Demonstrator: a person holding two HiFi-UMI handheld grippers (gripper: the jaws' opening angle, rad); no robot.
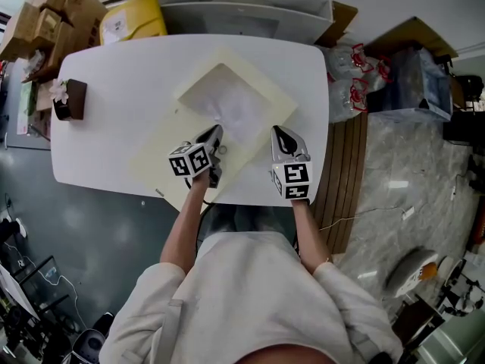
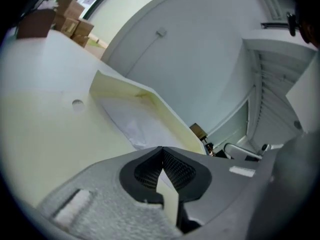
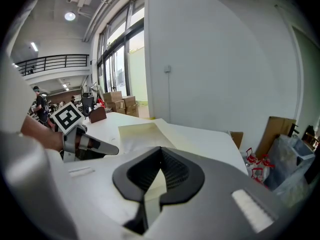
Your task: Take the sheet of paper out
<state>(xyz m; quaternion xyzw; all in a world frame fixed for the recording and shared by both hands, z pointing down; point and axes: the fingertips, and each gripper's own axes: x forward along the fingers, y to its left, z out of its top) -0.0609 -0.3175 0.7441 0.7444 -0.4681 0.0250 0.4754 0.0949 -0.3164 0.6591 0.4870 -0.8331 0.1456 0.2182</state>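
A shallow cream box (image 1: 282, 101) stands open on the white table (image 1: 114, 67), joined to a flat cream flap (image 1: 159, 158) on its near side. A crumpled white sheet of paper (image 1: 236, 106) lies inside it. My left gripper (image 1: 217, 130) is shut, its tip at the paper's near edge, and nothing shows between its jaws. The left gripper view has the paper (image 2: 134, 124) just ahead of the jaws and the box wall (image 2: 167, 111) behind it. My right gripper (image 1: 277, 130) hovers at the box's near right side; its jaws look shut and hold nothing. In the right gripper view the box (image 3: 142, 129) lies ahead.
A brown holder with a flower (image 1: 70, 99) sits at the table's left end. Cardboard boxes (image 1: 53, 14) and a yellow bag (image 1: 132, 17) stand beyond the far left corner. Plastic bags (image 1: 356, 74) crowd the floor on the right. The flap has a small round hole (image 2: 77, 103).
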